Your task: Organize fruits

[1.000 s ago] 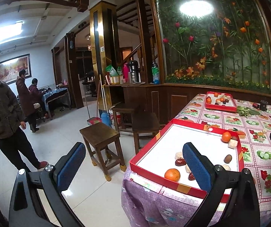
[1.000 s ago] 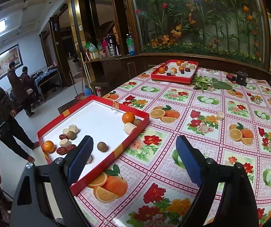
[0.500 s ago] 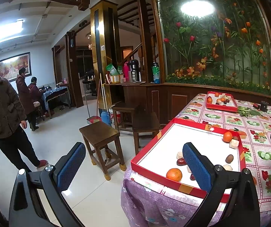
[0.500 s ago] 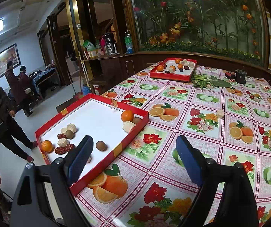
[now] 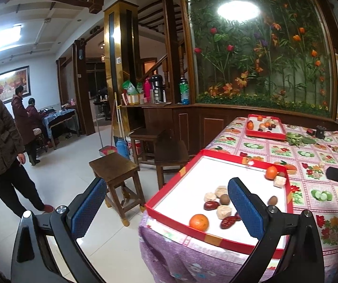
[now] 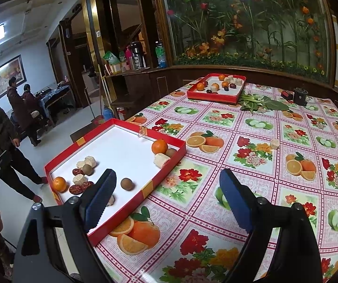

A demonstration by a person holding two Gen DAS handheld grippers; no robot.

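Both my grippers, left (image 5: pixel 166 208) and right (image 6: pixel 169 199), spread apart, empty, above near tray (image 6: pixel 169 162). Fruit scattered inside, pale piece (image 6: pixel 274 144) loose on tablecloth (image 6: pixel 251 188). Approach low, straddle one piece squarely, avoid neighbours.

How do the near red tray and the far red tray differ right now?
The near red tray overhangs the table corner; the far red tray sits fully on the tablecloth, beside leafy greens. The near tray's items lie scattered over wide bare white floor; the far tray's are bunched closer. Both hold oranges, dark dates and pale chunks.

table (image 6: pixel 251 127), fruit-print cloth | two red trays (image 6: pixel 169 162) (image 6: pixel 216 97) | greens (image 6: pixel 260 102) | loose cube (image 6: pixel 274 144)
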